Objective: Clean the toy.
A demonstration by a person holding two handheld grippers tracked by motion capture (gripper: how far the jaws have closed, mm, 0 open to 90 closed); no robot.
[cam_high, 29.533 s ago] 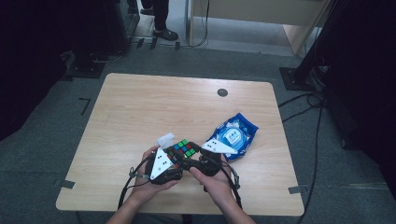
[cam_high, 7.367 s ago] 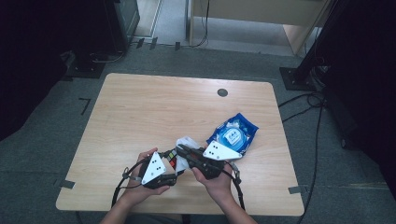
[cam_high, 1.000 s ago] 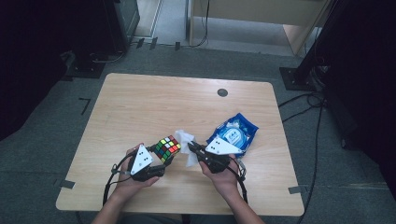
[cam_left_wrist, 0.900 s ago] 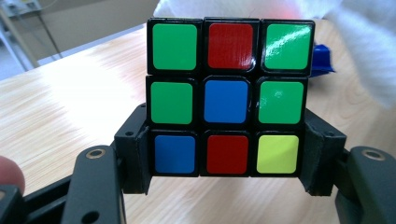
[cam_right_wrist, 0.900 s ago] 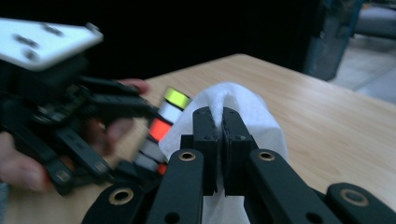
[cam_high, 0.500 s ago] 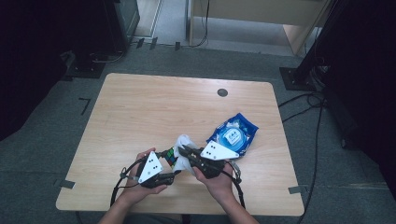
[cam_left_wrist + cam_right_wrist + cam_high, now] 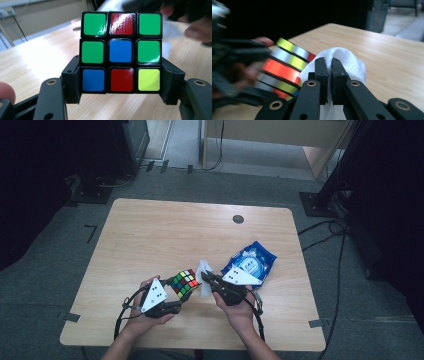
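Note:
My left gripper [image 7: 181, 289] is shut on a scrambled colour cube [image 7: 183, 283] and holds it above the table's near middle. In the left gripper view the cube [image 7: 121, 51] shows green, blue, red and yellow stickers, and the left gripper [image 7: 120, 84] clamps its bottom row from both sides. My right gripper [image 7: 206, 279] is shut on a crumpled white wipe [image 7: 203, 270] just right of the cube. In the right gripper view the right gripper [image 7: 329, 62] pinches the wipe [image 7: 348, 61], with the blurred cube [image 7: 284, 66] close beside it on the left.
A blue packet of wipes [image 7: 250, 262] lies on the wooden table [image 7: 165, 235] right behind my right hand. A dark round plug [image 7: 238, 219] sits near the far edge. Cables trail from both grippers over the near edge.
Half a second ago the wipe lay over the cube and hid its top. The two have since drawn slightly apart, so the cube's coloured faces show again.

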